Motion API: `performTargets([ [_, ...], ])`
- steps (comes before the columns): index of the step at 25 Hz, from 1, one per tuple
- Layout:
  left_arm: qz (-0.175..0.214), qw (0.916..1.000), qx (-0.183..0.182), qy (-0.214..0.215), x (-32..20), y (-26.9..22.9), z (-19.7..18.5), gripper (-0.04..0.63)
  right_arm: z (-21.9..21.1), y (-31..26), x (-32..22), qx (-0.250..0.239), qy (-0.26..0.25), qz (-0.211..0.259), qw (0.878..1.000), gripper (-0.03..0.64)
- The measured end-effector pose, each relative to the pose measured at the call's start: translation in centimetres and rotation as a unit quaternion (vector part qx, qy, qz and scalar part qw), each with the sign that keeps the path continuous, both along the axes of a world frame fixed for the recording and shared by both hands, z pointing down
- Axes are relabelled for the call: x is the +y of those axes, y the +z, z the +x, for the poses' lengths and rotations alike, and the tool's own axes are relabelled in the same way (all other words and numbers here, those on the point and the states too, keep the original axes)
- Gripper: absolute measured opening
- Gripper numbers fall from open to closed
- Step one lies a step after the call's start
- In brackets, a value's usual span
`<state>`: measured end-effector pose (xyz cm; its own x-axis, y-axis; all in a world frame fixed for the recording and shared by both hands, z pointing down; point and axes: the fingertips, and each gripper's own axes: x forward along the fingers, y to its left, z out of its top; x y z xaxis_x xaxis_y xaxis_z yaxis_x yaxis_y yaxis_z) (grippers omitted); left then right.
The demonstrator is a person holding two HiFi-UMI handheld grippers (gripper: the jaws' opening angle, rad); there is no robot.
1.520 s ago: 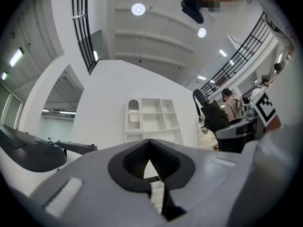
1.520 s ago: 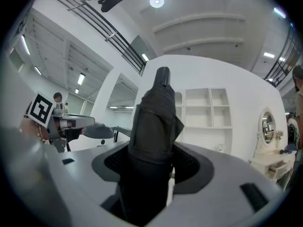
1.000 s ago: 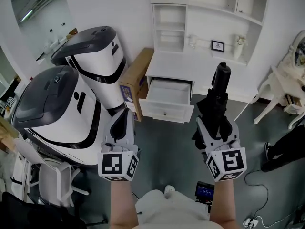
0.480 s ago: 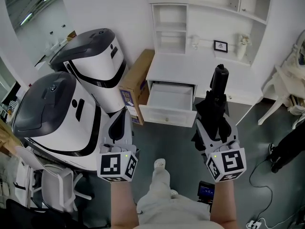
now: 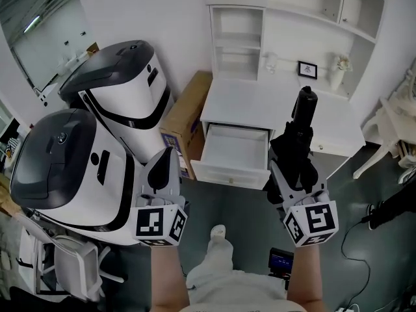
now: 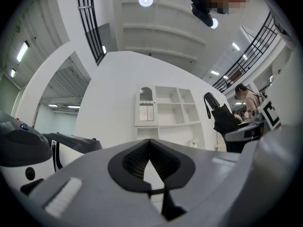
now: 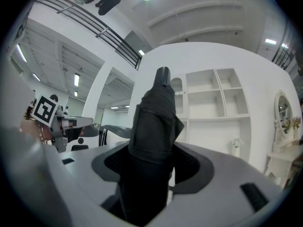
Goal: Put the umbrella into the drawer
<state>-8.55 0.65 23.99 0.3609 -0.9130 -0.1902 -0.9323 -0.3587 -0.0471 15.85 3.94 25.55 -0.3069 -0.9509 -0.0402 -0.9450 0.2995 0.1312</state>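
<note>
One folded black umbrella [image 5: 296,135] is clamped in the fingers of the right gripper [image 5: 294,174], with its long axis pointing to twelve o'clock. The open, empty drawer [image 5: 235,143] lies near, at about ten o'clock from the umbrella's tip. The left gripper [image 5: 168,171], at nine o'clock, has its fingers closed on nothing.

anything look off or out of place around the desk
Only the cardboard box, propped askew on the floor between the white desk and a large white machine. The drawer is open and empty; nothing spilled.
</note>
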Motion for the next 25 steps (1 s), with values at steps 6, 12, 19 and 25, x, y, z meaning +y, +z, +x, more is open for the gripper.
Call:
performTargets([
  [6, -0.003, 0.9999, 0.011, 0.003, -6.9, 0.3, -1.8, 0.002, -1.3, 0.2, -7.0, -0.01, 0.003, -0.007, 1.0, 0.268],
  [12, -0.009, 0.9998, -0.001, 0.015, -13.9, 1.2, -3.0, 0.002, -2.2, 0.8, -13.3, 0.0, 0.016, -0.019, 1.0, 0.268],
  [19, -0.016, 0.9996, -0.003, 0.025, -20.0, 2.1, -4.8, 0.003, -3.1, 2.2, -19.0, 0.014, 0.032, -0.04, 0.999, 0.268],
  [25, -0.04, 0.9986, -0.008, 0.033, -23.5, 4.4, -5.4, 0.003, -3.9, 5.3, -22.1, 0.016, 0.034, -0.081, 0.996, 0.268],
])
